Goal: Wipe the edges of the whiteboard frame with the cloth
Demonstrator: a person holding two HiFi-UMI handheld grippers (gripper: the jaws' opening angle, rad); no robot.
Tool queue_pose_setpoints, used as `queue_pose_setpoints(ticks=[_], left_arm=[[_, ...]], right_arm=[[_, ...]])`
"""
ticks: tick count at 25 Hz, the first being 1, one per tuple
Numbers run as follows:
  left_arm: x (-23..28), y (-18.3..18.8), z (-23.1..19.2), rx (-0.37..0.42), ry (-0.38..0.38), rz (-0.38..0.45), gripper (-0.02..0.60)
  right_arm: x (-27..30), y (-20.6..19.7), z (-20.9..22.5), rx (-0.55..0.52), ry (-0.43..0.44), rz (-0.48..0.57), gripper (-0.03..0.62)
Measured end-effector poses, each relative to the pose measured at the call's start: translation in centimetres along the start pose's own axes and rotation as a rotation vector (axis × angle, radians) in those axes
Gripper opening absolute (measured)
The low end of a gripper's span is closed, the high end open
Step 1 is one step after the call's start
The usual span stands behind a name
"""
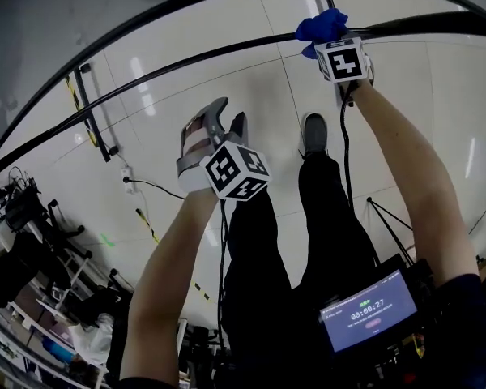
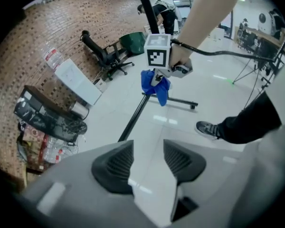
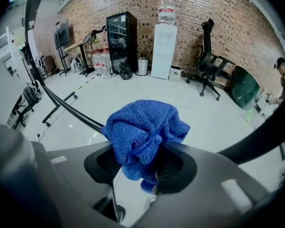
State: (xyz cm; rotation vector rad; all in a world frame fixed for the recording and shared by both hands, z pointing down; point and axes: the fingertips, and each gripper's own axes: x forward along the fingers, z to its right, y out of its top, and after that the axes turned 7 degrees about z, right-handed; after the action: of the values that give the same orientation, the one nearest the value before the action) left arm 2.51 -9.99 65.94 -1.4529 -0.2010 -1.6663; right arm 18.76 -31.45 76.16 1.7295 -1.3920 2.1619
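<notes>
As far as my feeds show, the right gripper (image 3: 140, 163) is clamped on the blue cloth (image 3: 142, 125). Its dark pads pinch the lower folds, and the rest of the cloth bunches up above the jaws. From the head camera I see that right gripper (image 1: 330, 40) at the top of the picture at the end of an outstretched arm. There the cloth (image 1: 322, 27) sits right on a black bar of the whiteboard frame (image 1: 437, 24), which curves across the view. The left gripper's camera agrees: the cloth (image 2: 156, 87) hangs at the near end of the frame's bar (image 2: 133, 122), under the right gripper's marker cube (image 2: 157, 51).

My left gripper (image 2: 147, 163) holds nothing. Its ribbed pads stand a little apart, with only white floor tile between them. In the head view it (image 1: 228, 118) hangs lower and to the left, well apart from the frame and pointing down.

Below both arms I can make out a dark trouser leg and a grey shoe (image 1: 313, 132) on the glossy tiles, and a small lit screen (image 1: 368, 310) near the bottom edge. Behind the cloth, the right gripper's camera shows a brick wall with a white water dispenser (image 3: 164, 51), a black glass-door cooler (image 3: 121, 42) and an office chair (image 3: 206, 61).
</notes>
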Motion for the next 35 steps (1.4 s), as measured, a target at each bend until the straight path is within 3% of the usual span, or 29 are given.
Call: queue_pose_setpoints(ticks=[3, 6, 10, 16, 24, 35], left_arm=[[-0.3, -0.7, -0.4, -0.051, 0.035, -0.003, 0.196], [-0.9, -1.4, -0.5, -0.101, 0.076, -0.004, 0.196], [-1.7, -2.4, -0.3, -0.191, 0.118, -0.005, 0.196], [-3.0, -7.0, 0.2, -0.273, 0.142, -0.035, 0.196], [-4.9, -12.8, -1.6, -0.345, 0.174, -0.059, 0.196], [-6.9, -19.6, -3.0, -0.484, 0.227, -0.05, 0.196]], right_arm=[[0.4, 0.8, -1.0, -0.012, 0.007, -0.021, 0.189], [0.9, 1.7, -4.3, -0.061, 0.083, -0.029, 0.189], [1.5, 1.7, -5.2, -0.121, 0.058, -0.057, 0.189], [2.4, 3.6, -9.9, -0.228, 0.143, -0.038, 0.189], [3.2, 5.0, -12.7, -0.257, 0.09, -0.075, 0.19], [3.9, 7.5, -18.1, -0.352, 0.087, -0.095, 0.19]])
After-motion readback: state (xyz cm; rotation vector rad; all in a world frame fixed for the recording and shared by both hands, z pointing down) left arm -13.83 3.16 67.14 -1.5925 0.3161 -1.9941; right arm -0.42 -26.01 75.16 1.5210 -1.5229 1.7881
